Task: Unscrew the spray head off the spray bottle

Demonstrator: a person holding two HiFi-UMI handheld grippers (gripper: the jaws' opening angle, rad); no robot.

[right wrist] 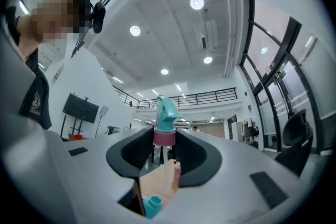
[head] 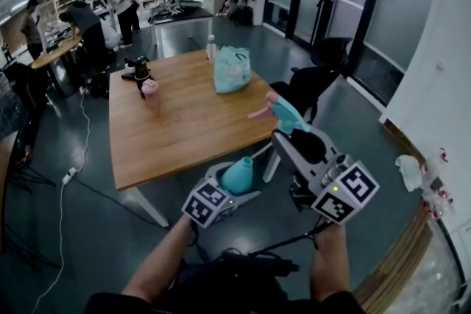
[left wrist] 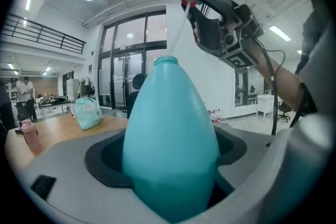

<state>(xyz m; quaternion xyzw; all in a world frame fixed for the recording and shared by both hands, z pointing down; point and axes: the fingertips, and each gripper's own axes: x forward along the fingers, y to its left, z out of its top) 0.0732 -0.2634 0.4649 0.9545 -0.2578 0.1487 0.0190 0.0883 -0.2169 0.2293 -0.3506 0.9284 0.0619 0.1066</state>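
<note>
Teal spray bottle (head: 239, 171) in one gripper, its spray head (head: 285, 114) lifted off in the other.
At lower centre of the head view the left gripper (head: 234, 186) pinches the bottle's belly, with the neck aimed up and right. Just beyond, the right gripper (head: 285, 134) clamps the head's pink collar (right wrist: 164, 137). A thin dip tube (left wrist: 178, 29) follows that same axis down to the open neck (left wrist: 167, 61), its tip seemingly at the mouth. Pulling along the neck's line should free it. Open air surrounds both grippers, and the wooden table (head: 184, 132) sits well apart at upper left.
</note>
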